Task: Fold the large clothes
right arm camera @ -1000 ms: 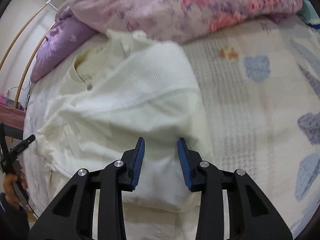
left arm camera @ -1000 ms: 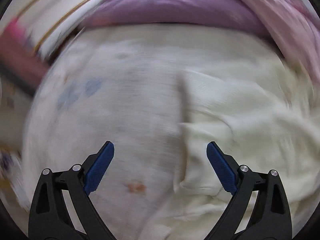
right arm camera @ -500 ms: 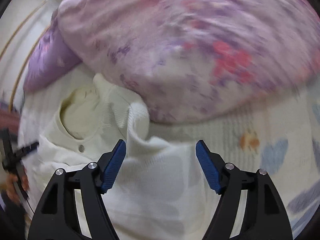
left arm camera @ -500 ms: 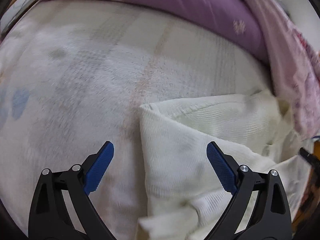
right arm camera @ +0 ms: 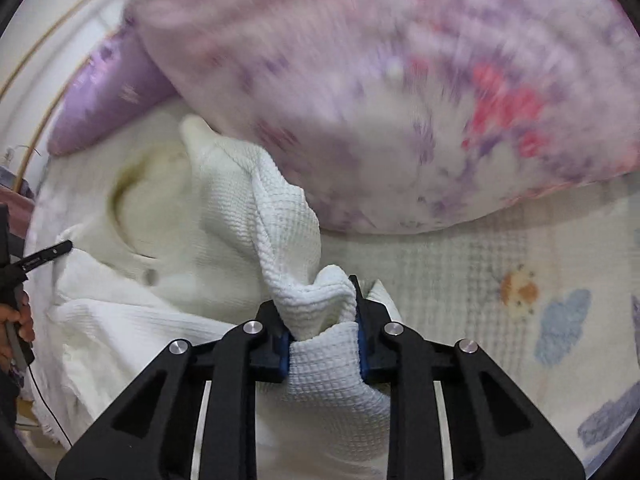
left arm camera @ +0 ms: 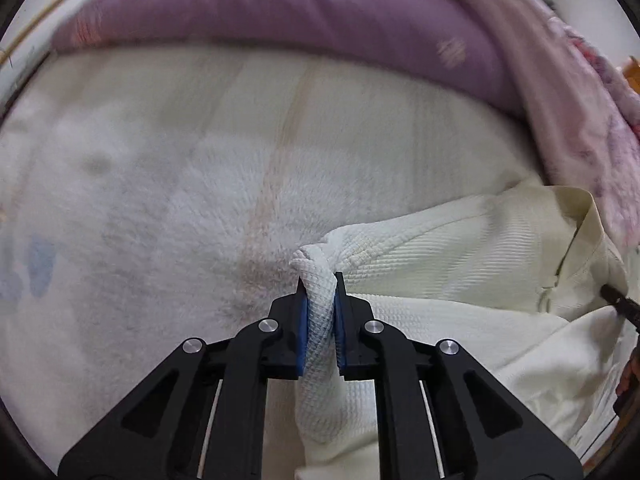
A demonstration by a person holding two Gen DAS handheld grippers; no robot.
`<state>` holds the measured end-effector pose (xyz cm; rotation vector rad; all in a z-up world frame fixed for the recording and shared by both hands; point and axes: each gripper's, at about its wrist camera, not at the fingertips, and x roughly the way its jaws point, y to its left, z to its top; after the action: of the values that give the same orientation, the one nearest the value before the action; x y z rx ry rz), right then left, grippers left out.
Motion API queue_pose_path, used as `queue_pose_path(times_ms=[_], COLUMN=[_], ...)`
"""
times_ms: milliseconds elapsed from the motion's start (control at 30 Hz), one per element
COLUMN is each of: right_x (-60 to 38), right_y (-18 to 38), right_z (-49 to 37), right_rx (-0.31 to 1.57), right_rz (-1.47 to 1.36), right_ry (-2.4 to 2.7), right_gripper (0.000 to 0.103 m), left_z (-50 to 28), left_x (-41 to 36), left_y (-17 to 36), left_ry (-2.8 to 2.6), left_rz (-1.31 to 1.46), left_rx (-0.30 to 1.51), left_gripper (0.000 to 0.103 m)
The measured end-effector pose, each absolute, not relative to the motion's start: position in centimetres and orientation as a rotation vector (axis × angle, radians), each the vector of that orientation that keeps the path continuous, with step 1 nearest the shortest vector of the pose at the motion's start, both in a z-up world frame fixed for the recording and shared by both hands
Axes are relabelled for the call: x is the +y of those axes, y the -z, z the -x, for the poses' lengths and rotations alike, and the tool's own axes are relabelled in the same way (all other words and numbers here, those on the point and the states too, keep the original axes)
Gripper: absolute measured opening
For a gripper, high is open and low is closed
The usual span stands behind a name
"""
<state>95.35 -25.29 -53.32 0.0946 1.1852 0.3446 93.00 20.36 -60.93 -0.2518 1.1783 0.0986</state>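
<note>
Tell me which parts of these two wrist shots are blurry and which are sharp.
Left wrist view: the left gripper and the white waffle-knit garment pinched in it are sharp; the bedspread and purple pillow are smeared, and fisheye curvature bends the edges. Right wrist view: the right gripper and its bunched cloth are crisp; the floral quilt is heavily motion-blurred.

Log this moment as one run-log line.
left gripper: shut on cream waffle-knit garment | right gripper: shut on same garment | surface: white patterned bedspread | stage: both corners pinched
</note>
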Motion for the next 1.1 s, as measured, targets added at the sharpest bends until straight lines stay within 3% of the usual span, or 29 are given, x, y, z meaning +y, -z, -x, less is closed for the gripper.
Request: queue_pose_path(times_ms=[200,467,567,633,700,867,1000,1100], right_x=[-25.9,-27.8,-28.8,-29.8,-30.8,-35.3,-36.1,-34.9], right_y=[46.8,40.6,41.1,42.6,44.2,47.1,50.1,52.3], right_z=[-87.9,-73.2,-66.2,-61.6,-58.3,-52.5,-51.7,-51.9], right_rx=[1.042,0.978,1.045,1.132,1.211,1.241,1.244,1.249], right_rz=[-0.047,-0.056,-0.079,-0.123,-0.196,-0.721,-0.993,-1.066], right_ry=[-0.375,-0.368,-0.35,-0.29,-0.239,-0.113,0.001,0.039], right_gripper=[0.02,0.02,0.031,0.048,0.055,0.057,0.059,0.06], left_z=[-85.3,-69.0,-62.2,-57.7,-54.0,-46.7,-48.0,-50.0], left_x=[20.2,21.0,21.1,21.4,21.8,21.9,20.5,19.2], left_y=[53.1,46.8,47.6,49.4,51.2,53.5,54.5,56.2], left_ry=[-0.04,-0.013,-0.036,-0.052,-0.117,-0.244,-0.231,-0.207], left_rz=[0.309,0.385,0.423,0.48,0.541,0.778,0.883,0.901], left_rx=[0.997,0.964,1.029,1.101,1.179,1.189,1.169,1.186], left_gripper=[0.01,0.01,0.011,0.025,0.034,0.055,0.061,0.073])
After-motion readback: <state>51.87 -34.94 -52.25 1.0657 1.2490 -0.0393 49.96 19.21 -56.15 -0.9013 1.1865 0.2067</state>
